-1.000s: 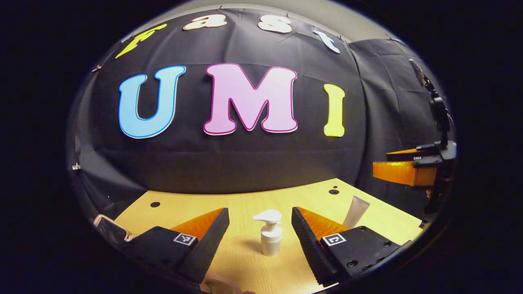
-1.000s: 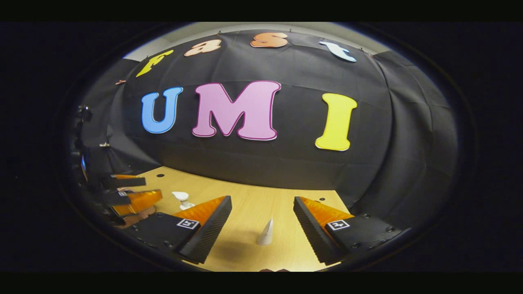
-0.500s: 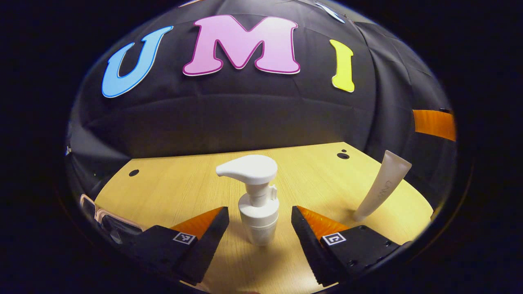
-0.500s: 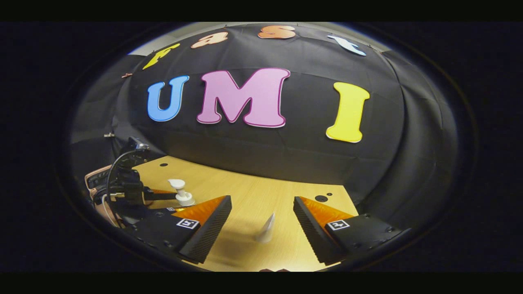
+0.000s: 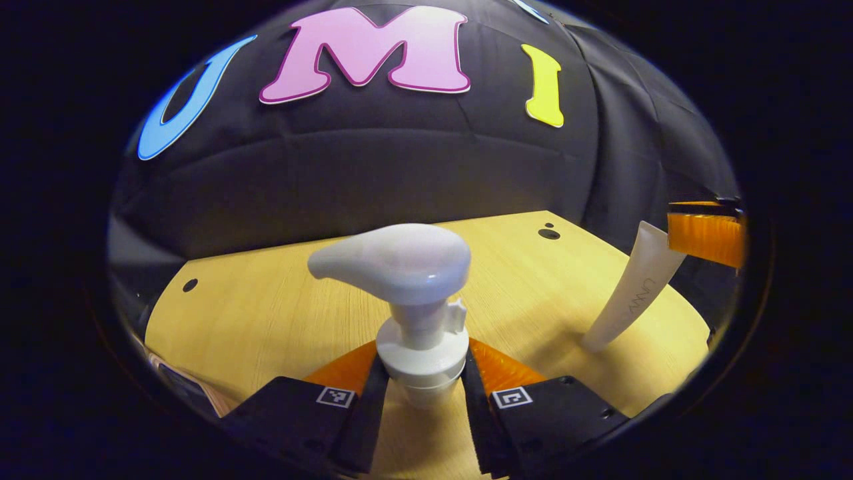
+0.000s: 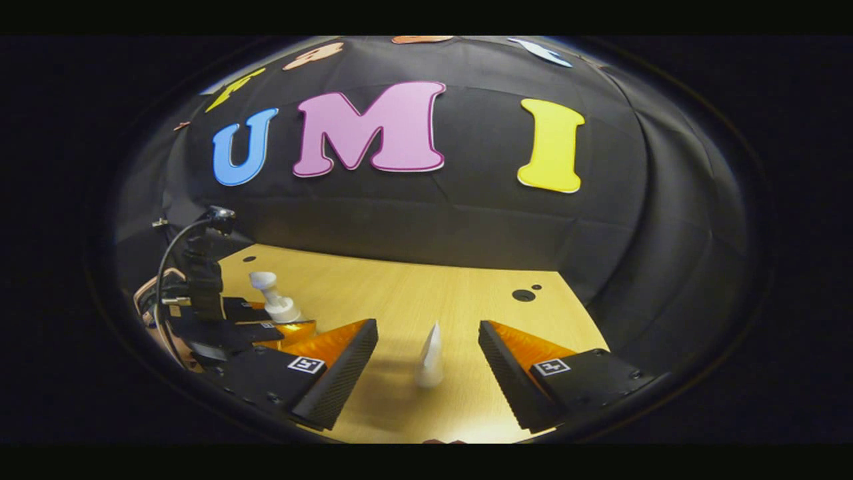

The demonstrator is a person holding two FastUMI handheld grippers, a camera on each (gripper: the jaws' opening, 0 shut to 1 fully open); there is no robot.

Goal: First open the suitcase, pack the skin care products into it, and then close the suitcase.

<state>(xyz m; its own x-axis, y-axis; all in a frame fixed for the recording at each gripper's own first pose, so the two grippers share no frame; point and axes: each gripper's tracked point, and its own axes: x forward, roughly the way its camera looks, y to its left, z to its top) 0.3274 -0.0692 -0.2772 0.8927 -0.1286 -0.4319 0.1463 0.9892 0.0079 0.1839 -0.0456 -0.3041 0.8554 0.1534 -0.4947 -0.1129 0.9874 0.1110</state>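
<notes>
A pale wooden table (image 5: 266, 313) with a few small dark holes is standing against the black cloth wall (image 5: 373, 180) of the booth, which is wrapping round behind and to both sides.

In the left gripper view, the left gripper (image 5: 418, 390) is gripping a white pump bottle (image 5: 416, 333): its two fingers are pressing on either side of the bottle's body just under the collar, with the pump head sitting above them and pointing left. The bottle is standing upright on the table. To the right, a white tube (image 5: 633, 293) is standing on its cap, leaning slightly.

In the right gripper view, the right gripper (image 6: 428, 373) is holding its fingers wide apart, and the tube (image 6: 430, 357) is standing between them, touching neither. Far to the left, the pump bottle (image 6: 273, 300) is sitting in the other gripper
</notes>
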